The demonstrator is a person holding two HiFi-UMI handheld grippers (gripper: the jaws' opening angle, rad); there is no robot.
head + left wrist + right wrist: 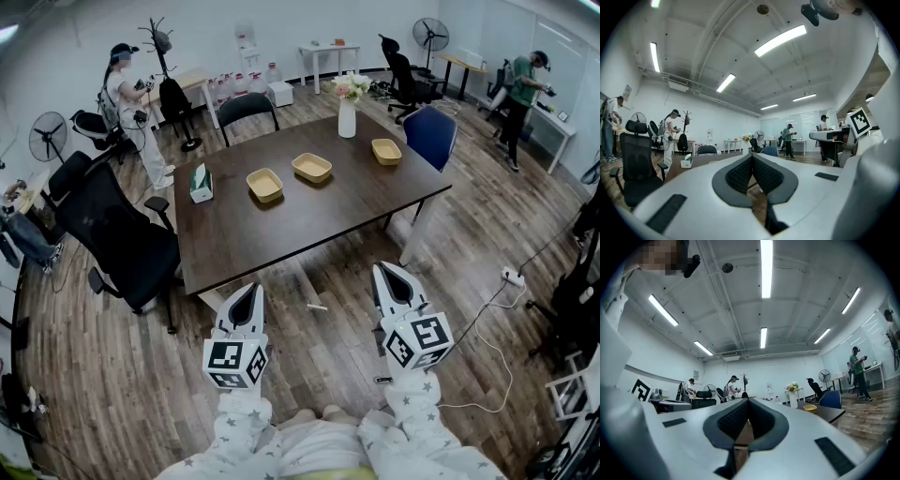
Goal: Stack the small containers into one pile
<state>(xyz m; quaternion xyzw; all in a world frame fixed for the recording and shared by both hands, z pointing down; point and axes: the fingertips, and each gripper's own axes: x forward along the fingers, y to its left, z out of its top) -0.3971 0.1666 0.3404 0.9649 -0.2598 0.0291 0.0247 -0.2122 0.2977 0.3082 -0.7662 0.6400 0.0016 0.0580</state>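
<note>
Pressing tip to tip with nothing between them, the jaws of the left gripper (752, 158) were clenched, and those of the right gripper (747, 401) were clenched empty too. Both grippers hung over the wooden floor (319, 347) at the lower middle of the head view, short of the near edge of the dark table (309, 220). Three small containers sat apart on it in a row climbing toward the upper right: the nearest container (264, 184), the middle container (311, 167) and the farthest container (386, 150). A white vase (347, 118) of flowers stood behind them, and a tissue box (201, 183) by the table's left edge.
</note>
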